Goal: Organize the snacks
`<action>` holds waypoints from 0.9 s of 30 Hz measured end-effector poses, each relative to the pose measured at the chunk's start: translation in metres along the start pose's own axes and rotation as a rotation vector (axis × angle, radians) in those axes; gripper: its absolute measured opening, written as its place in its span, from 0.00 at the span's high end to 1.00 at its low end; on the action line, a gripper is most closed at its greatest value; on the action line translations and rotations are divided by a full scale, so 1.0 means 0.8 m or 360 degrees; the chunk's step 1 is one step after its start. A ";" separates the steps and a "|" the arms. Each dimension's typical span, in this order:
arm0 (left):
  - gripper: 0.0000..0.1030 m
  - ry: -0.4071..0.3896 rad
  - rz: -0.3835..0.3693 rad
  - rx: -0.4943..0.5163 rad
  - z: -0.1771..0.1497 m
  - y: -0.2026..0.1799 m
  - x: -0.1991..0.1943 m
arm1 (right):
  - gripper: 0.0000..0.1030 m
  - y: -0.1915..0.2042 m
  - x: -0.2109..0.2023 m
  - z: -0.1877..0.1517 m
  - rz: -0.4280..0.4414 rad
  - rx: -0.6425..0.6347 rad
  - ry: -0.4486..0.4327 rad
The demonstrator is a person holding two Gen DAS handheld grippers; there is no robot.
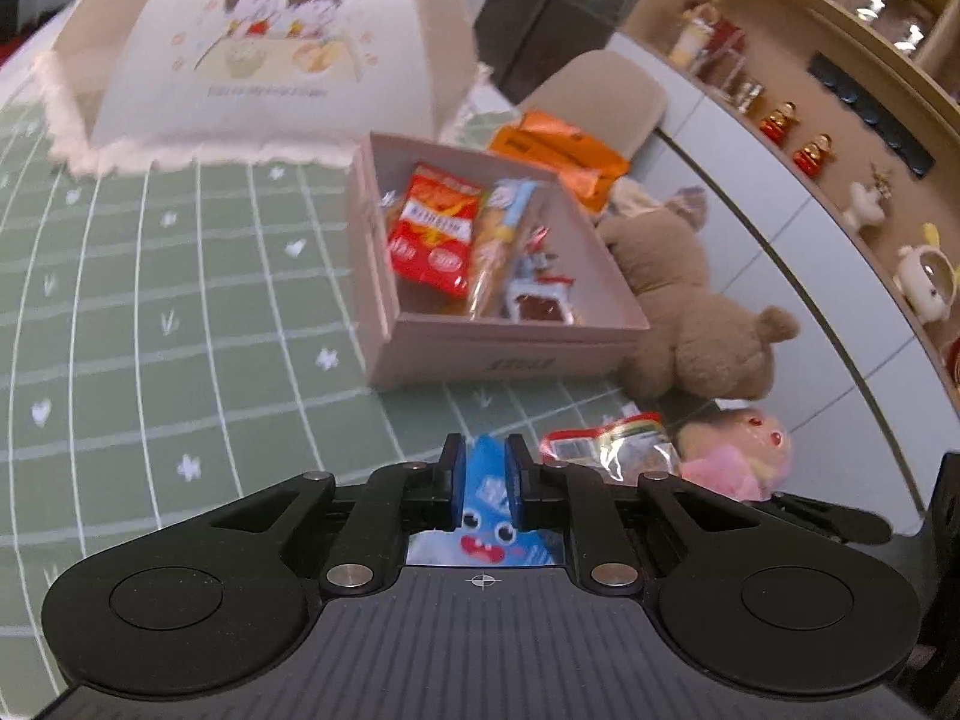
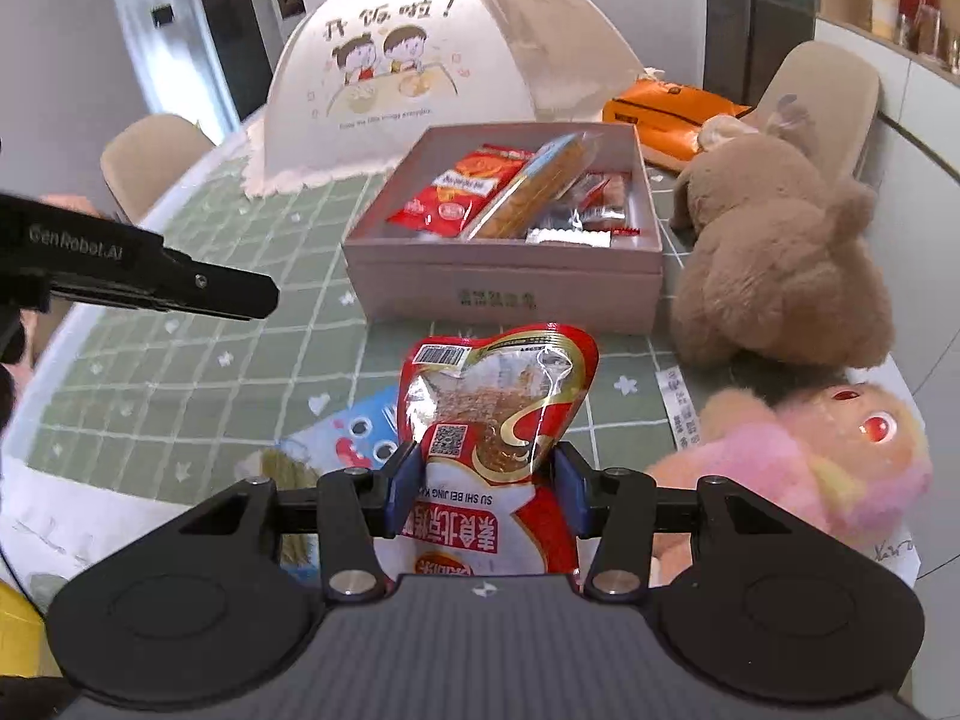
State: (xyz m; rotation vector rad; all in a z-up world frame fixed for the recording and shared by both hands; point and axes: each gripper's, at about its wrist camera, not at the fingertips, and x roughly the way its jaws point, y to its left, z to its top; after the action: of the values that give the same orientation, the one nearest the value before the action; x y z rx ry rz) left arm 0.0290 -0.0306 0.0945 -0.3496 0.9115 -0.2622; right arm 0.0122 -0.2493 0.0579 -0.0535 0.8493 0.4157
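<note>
Left gripper [image 1: 485, 483] pinches blue cartoon-face snack packet [image 1: 487, 516], lower part hidden behind the gripper body. Right gripper [image 2: 485, 495] clamps red snack pouch [image 2: 498, 414], its bottom cut off. Pink box [image 2: 510, 294] on counter [image 2: 198, 360] holds blurred snacks.

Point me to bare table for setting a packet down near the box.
Free: green checked tablecloth left of the pink box, below the food cover. Crowded: box's right side, with brown plush and pink plush; orange pack lies behind.
</note>
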 end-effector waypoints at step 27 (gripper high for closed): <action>0.80 -0.0013 0.0171 -0.0440 -0.048 0.126 -0.051 | 0.96 0.114 0.085 0.056 0.0498 -0.0044 0.0229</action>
State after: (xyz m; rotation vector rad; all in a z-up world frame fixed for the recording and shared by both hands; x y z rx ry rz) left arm -0.0186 0.0691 0.0617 -0.5547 0.9569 -0.0349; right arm 0.0494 -0.1333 0.0482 0.0250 0.9976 0.7238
